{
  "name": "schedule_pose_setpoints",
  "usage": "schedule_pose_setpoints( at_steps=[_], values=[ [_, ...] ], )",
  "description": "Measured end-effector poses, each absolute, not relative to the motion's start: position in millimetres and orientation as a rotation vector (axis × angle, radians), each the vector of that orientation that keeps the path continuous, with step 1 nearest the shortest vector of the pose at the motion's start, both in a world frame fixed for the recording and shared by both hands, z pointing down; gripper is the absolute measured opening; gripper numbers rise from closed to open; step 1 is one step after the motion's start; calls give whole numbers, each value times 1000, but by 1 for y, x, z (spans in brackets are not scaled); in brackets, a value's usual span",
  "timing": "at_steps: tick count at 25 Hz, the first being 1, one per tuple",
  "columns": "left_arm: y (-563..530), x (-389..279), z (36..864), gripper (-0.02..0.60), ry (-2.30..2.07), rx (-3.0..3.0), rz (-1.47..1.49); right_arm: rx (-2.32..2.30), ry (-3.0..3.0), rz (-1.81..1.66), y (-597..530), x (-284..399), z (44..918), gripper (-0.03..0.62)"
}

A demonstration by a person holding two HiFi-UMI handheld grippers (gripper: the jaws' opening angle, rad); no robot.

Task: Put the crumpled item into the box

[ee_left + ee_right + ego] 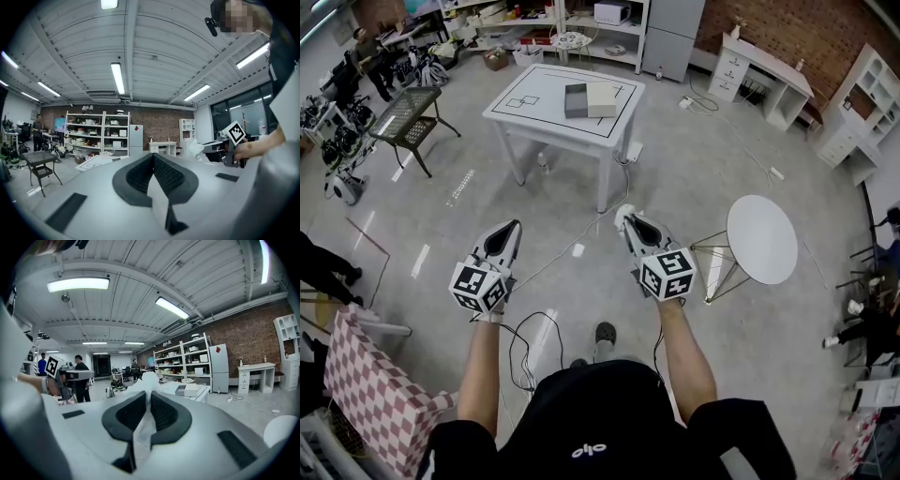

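Though nearly closed, right gripper (pixel 147 394) pinches crumpled item (pixel 146 382).

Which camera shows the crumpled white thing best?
The right gripper view: the crumpled item is close up, pinched between the fingers. The head view shows a white speck at the right gripper; the left gripper view shows it small.

I read no clear text anywhere. The white mark (pixel 589 451) on the black shirt (pixel 619 403) is too small for me.
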State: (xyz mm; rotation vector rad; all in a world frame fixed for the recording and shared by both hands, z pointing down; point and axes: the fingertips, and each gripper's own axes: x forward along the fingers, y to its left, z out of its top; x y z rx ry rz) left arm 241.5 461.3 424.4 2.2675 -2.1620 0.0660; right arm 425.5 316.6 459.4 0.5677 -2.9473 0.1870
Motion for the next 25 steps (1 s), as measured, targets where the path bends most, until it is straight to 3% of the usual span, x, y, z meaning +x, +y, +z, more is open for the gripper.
schedule_pose_setpoints(
  at_steps=[25],
  values=[
    [358, 193, 422, 8, -2251, 2189, 63, 431, -2986, 189, 201, 355, 461, 38]
  ],
)
